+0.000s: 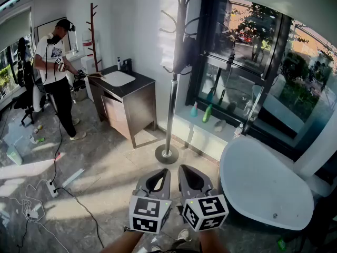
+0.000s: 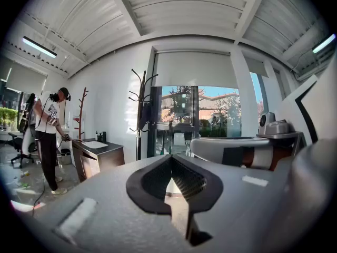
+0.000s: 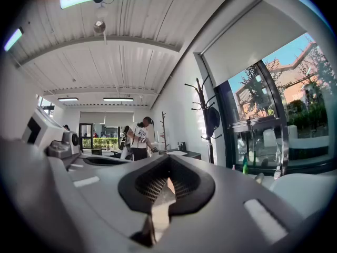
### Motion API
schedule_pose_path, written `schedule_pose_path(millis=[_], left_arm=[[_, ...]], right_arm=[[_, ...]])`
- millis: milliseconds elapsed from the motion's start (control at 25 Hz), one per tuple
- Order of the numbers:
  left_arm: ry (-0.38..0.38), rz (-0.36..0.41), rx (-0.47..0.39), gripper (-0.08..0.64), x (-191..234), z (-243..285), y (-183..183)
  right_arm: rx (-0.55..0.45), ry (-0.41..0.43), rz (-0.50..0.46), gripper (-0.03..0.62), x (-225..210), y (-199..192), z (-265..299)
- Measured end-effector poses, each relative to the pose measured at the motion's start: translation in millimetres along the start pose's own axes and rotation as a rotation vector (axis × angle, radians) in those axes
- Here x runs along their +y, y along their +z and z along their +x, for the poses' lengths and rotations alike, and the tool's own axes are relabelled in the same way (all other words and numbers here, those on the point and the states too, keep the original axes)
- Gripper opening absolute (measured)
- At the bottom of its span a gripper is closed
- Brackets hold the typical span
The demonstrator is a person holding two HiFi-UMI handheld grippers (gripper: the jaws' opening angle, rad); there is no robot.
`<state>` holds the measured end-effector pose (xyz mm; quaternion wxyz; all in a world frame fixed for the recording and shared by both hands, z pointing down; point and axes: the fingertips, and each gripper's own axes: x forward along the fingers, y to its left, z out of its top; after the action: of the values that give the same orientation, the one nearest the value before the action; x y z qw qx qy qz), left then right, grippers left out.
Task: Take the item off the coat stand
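Note:
A tall dark metal coat stand [image 1: 174,83] rises from a round base on the floor by the window. A dark item [image 1: 187,55] hangs from one of its hooks, about halfway up the pole. My left gripper [image 1: 161,172] and right gripper [image 1: 185,168] are side by side low in the head view, well short of the stand. Both are shut and hold nothing. The left gripper view shows the coat stand [image 2: 140,115] with the item [image 2: 146,115] far beyond the left gripper [image 2: 169,160]. In the right gripper view the item [image 3: 212,121] hangs right of the right gripper [image 3: 167,165].
A person [image 1: 55,73] stands at the back left beside a dark vanity cabinet [image 1: 128,100] with a white sink. A white bathtub [image 1: 263,186] lies at the right. Bottles [image 1: 207,113] line the window sill. A wooden coat stand [image 1: 93,30] leans by the far wall. Cables and a power strip [image 1: 52,187] trail over the floor.

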<state>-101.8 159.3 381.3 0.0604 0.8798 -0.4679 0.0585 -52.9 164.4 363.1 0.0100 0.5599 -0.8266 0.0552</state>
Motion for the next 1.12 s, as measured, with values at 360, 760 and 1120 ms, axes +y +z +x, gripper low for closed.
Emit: schedule_pose_path(millis=[360,760,1120], left_arm=[[-0.003,0.003,0.008,0.006,17.4,33.4,-6.7],[0.013,0.019,0.003,0.006,50.8,133.4,7.0],[0.035,0.030,-0.001,0.006,72.0,259.7,40.8]], right_arm=[[0.001,-0.003,-0.006,0.005,-17.3,-8.7,31.7],[-0.018,0.010,-0.018,0.006,-83.1,-1.0,115.8],[-0.022,0.031,-0.010,0.006,-179.2,21.8,207.4]])
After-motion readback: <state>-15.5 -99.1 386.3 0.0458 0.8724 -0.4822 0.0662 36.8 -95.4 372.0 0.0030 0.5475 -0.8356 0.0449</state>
